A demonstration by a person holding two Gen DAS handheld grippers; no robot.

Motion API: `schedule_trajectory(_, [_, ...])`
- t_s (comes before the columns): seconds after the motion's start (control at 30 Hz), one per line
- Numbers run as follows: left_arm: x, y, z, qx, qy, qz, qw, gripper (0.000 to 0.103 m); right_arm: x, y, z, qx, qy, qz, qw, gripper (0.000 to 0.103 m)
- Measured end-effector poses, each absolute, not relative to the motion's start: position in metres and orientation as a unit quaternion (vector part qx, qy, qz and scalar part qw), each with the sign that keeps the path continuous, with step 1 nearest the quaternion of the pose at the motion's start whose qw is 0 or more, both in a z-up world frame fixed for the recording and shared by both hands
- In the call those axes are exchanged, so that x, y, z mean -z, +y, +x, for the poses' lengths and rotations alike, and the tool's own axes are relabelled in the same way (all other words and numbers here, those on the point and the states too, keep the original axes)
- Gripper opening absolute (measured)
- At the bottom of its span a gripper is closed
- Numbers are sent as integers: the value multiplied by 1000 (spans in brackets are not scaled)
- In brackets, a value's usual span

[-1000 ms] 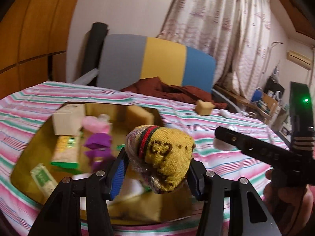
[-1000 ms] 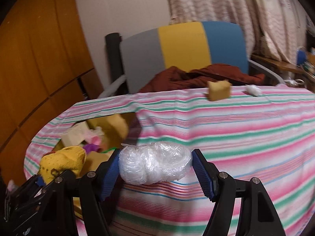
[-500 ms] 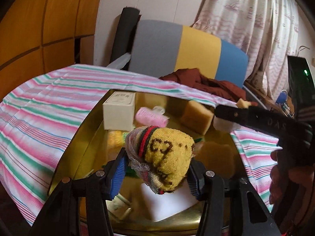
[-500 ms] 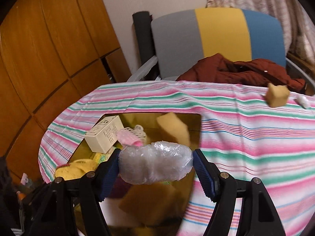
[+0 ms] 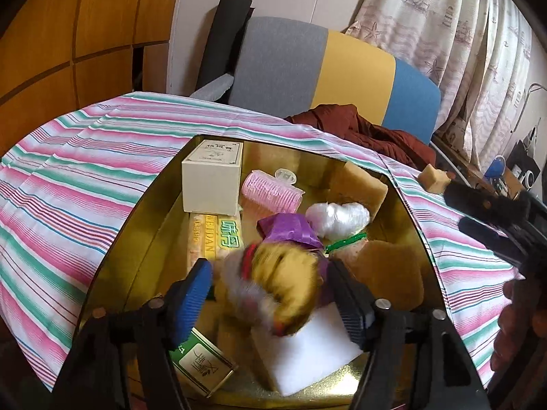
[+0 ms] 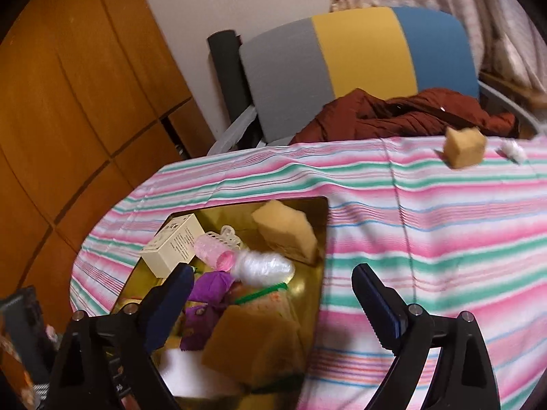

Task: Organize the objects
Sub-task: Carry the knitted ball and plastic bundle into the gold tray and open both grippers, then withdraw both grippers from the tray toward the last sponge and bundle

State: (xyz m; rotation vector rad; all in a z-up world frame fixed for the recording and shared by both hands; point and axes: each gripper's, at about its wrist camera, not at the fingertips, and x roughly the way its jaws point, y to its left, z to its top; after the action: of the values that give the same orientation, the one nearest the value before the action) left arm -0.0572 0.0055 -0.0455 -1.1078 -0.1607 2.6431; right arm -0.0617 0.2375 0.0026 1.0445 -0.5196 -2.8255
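A gold tin tray (image 5: pixel 136 225) (image 6: pixel 318 239) sits on the striped tablecloth and holds several items. My left gripper (image 5: pixel 270 290) is open above the tray; a blurred yellow knitted sock bundle (image 5: pixel 277 290) is between its spread fingers, apart from both pads. My right gripper (image 6: pixel 270 304) is open and empty over the tray's right rim. The clear plastic wad (image 6: pixel 263 268) (image 5: pixel 336 217) lies in the tray beside a pink hair roller (image 5: pixel 270 193) (image 6: pixel 215 251).
In the tray lie a cream box (image 5: pixel 212 181), purple wrapper (image 5: pixel 290 227), tan sponges (image 6: pixel 285 232) and a white block (image 5: pixel 307 352). A small tan sponge cube (image 6: pixel 465 147) and a white scrap (image 6: pixel 511 152) lie at the table's far edge. A chair with a brown garment (image 6: pixel 403 116) stands behind.
Both grippers have opened. The plastic wad left the right gripper and now lies in the tray. The sock bundle is loose and blurred between the left fingers.
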Motion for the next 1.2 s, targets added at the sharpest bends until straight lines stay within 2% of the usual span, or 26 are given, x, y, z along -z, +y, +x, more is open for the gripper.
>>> schedule_trajectory(0.63, [29, 4, -32, -930, -51, -354, 87, 75, 10, 279, -34, 915, -209, 344, 14, 95])
schedule_trajectory(1.2, [9, 82, -9, -917, -19, -347, 198, 75, 18, 328, -19, 913, -172, 363, -71, 95])
